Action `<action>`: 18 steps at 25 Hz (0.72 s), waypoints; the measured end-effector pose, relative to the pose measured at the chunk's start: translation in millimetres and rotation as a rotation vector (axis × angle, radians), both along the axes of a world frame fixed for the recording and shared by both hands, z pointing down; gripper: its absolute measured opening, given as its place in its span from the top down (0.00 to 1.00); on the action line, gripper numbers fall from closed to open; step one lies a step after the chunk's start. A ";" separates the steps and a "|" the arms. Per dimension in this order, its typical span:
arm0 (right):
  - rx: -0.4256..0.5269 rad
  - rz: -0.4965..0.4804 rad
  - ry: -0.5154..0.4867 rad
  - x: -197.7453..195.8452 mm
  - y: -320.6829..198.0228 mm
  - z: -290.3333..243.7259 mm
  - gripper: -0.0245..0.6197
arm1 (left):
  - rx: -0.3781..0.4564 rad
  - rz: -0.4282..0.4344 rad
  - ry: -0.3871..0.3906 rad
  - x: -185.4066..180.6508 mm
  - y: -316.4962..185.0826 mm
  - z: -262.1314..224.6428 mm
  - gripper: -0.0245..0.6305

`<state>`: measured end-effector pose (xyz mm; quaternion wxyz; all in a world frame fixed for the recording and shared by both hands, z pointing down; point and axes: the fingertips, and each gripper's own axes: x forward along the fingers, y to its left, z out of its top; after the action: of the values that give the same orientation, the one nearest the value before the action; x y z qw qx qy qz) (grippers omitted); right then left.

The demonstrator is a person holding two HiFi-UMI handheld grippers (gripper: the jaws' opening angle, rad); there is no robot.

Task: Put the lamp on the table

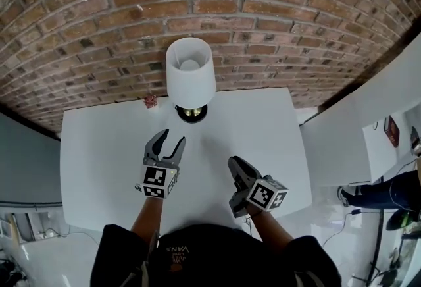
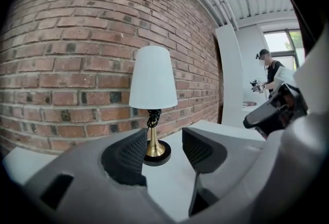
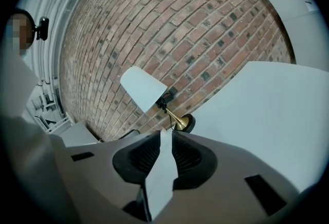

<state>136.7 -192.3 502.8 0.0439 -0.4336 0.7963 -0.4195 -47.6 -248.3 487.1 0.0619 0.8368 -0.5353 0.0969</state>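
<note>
The lamp (image 1: 189, 72), with a white shade, a brass stem and a black round base, stands upright at the back of the white table (image 1: 99, 147), close to the brick wall. My left gripper (image 1: 173, 136) hovers just in front of the base, open and empty. In the left gripper view the lamp (image 2: 152, 84) shows between and beyond the jaws of this gripper (image 2: 164, 148). My right gripper (image 1: 233, 162) is lower right of the lamp, over the table. Its jaws (image 3: 165, 135) stand nearly together with a thin slit and nothing in it. The lamp (image 3: 144, 88) lies ahead of them.
A small red object (image 1: 150, 101) sits at the table's back edge, left of the lamp. The brick wall (image 1: 263, 9) runs right behind the table. A white partition (image 1: 355, 128) stands to the right, and a person (image 1: 375, 190) is beyond it.
</note>
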 end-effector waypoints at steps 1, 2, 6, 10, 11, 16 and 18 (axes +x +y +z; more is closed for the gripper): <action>0.014 -0.004 -0.010 -1.8 0.7 -4.7 0.86 | -0.003 -0.016 0.006 -4.7 6.0 -2.1 0.64; 0.032 -0.006 -0.020 -3.6 1.1 -10.5 0.88 | -0.005 -0.029 0.014 -9.3 11.8 -3.8 0.66; 0.090 -0.018 -0.027 -7.5 6.4 -30.3 0.93 | 0.009 -0.050 0.017 -17.3 37.7 -14.7 0.71; 0.135 -0.029 -0.007 -8.1 10.1 -42.2 0.96 | 0.033 -0.043 0.016 -13.3 62.6 -25.8 0.75; 0.142 -0.028 -0.008 -8.1 10.3 -44.9 0.96 | 0.038 -0.041 0.015 -11.8 67.7 -28.3 0.76; 0.165 -0.036 -0.025 -16.4 12.3 -55.6 0.96 | 0.053 -0.034 0.010 -8.3 89.6 -36.4 0.83; 0.171 -0.050 -0.025 -23.6 14.5 -57.7 0.96 | 0.058 -0.034 0.007 -10.7 96.9 -38.7 0.86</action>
<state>113.1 -177.8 445.2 0.0800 -0.4030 0.8392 -0.3564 -58.3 -151.4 448.4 0.0411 0.8293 -0.5519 0.0772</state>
